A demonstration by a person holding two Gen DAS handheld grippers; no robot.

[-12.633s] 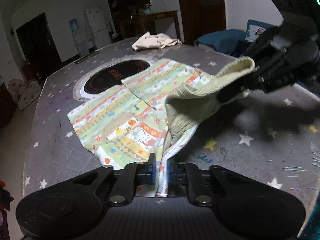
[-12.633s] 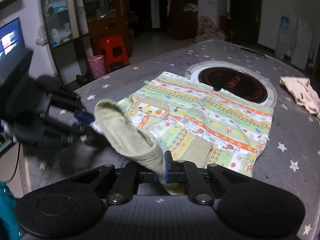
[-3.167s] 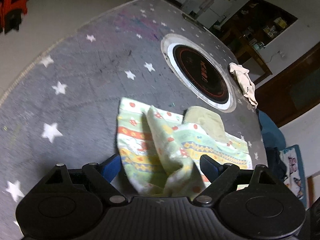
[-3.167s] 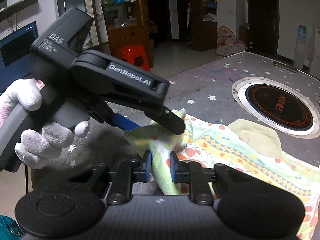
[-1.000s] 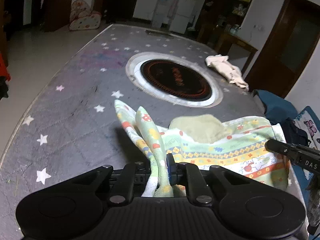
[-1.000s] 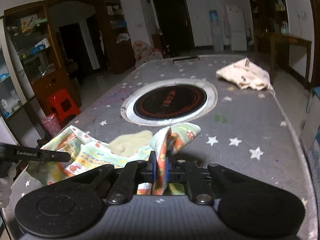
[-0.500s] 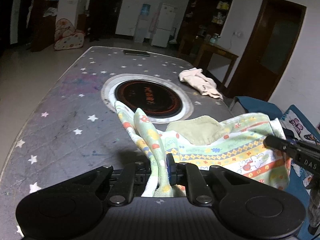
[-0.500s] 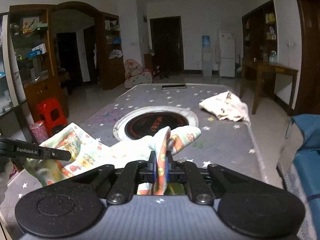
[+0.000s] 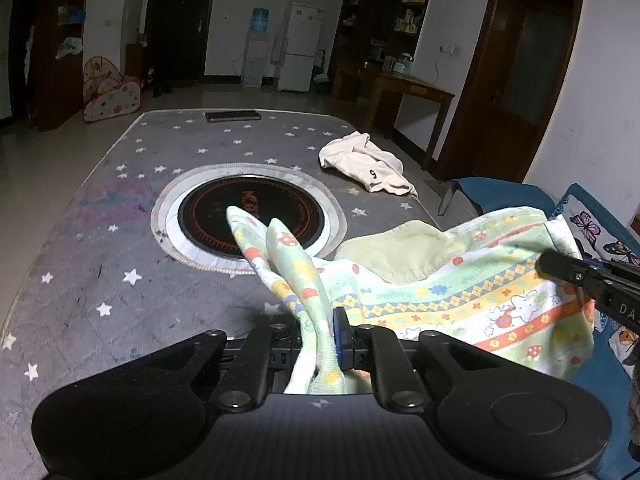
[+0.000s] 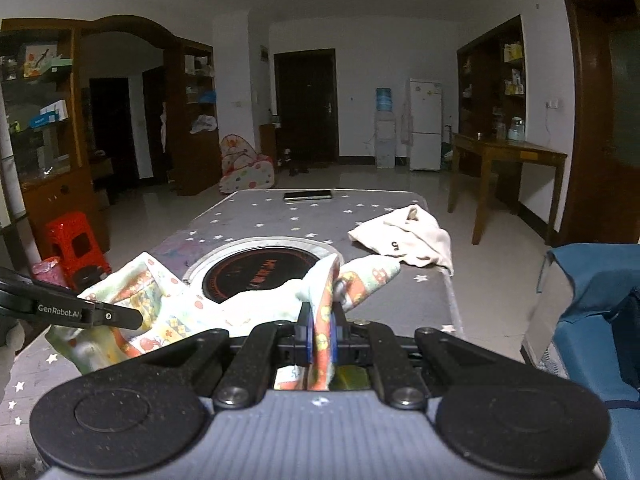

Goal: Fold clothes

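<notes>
My feeds are dim and grainy; fisheye bends the room's edges, corners vignette black, and pale walls (image 10: 360,36) catch the most light.

Left gripper (image 9: 320,332): your jaws are clamped on a bunched edge of the patterned garment (image 9: 460,292) at 6 o'clock.
Garment: it hangs stretched from your grip toward 3 o'clock — pale green lining facing up.
Right gripper (image 9: 560,268): its black finger meets the cloth's far corner at 3 o'clock.
Table (image 9: 100,240): grey, star-printed, with a round black cooktop (image 9: 248,216) at centre.
Cream garment (image 9: 368,164): crumpled at 1 o'clock — well apart from yours.
</notes>
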